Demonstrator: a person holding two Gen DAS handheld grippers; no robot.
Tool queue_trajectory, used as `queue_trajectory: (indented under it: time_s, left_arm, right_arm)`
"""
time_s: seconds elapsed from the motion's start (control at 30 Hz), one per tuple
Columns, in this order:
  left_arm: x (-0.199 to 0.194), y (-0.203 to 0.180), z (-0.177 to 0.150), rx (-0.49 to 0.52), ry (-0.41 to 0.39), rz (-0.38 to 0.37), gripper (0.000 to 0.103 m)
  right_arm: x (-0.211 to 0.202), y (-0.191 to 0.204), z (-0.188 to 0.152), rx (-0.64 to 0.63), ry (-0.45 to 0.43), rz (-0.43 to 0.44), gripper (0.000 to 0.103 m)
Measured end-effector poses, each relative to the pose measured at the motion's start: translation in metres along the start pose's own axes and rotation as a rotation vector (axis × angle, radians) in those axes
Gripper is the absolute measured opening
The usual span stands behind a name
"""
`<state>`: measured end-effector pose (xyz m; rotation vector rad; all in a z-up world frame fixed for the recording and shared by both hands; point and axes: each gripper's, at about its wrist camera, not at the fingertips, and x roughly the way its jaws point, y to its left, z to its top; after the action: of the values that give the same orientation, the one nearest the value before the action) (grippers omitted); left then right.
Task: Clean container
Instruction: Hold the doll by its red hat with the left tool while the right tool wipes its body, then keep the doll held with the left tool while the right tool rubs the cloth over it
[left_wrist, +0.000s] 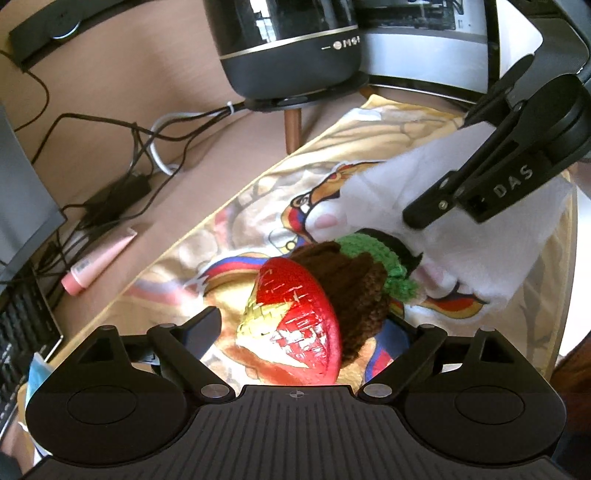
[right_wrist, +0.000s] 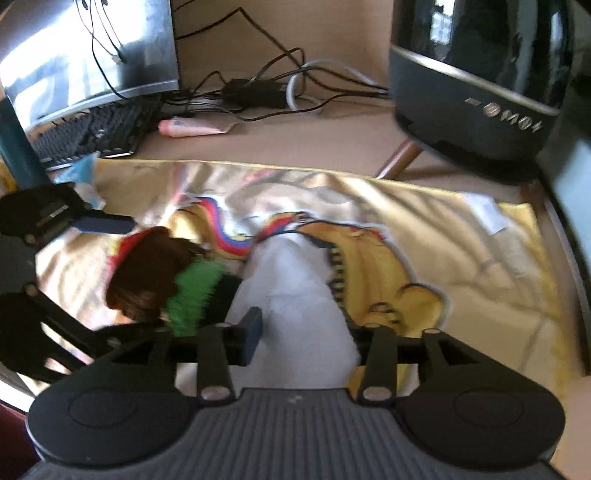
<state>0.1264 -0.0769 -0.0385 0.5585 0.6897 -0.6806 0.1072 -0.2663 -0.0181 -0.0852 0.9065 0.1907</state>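
A red container with a yellow and white pattern, wearing a brown knitted sleeve with a green fringe, lies tilted between the fingers of my left gripper, which is shut on it. From the upper right, my right gripper is shut on a fluffy white cloth. That cloth presses against the green-fringed end of the container. In the right wrist view the white cloth fills my right gripper and hides its right finger. There the container sits left of it, with my left gripper around it.
A yellow printed cloth covers the table under everything. A black round appliance on wooden legs stands behind it. Tangled cables, a pink tube, a keyboard and a monitor crowd the far left.
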Motion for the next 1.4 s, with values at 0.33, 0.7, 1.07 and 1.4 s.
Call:
queue_trajectory:
  time_s: [0.33,0.7,1.07,1.4]
  left_arm:
    - [0.000,-0.004,0.001,-0.010,0.014,-0.020,0.094]
    - [-0.003,0.000,-0.005,-0.026,0.041,-0.003,0.095]
    - [-0.004,-0.005,-0.007,-0.008,0.055,-0.027,0.097]
    - [-0.007,0.002,-0.013,-0.077,0.055,-0.048,0.097]
  right_arm:
    - [-0.028,-0.003,-0.009,-0.276,-0.020,-0.071,0.081]
    - [-0.018,-0.060,-0.018,0.043,0.099,-0.011,0.079]
    - [-0.001,-0.040,-0.028,-0.009,0.148,0.006,0.022]
    - [-0.026,-0.023,0.024,0.187,-0.009,0.350,0.010]
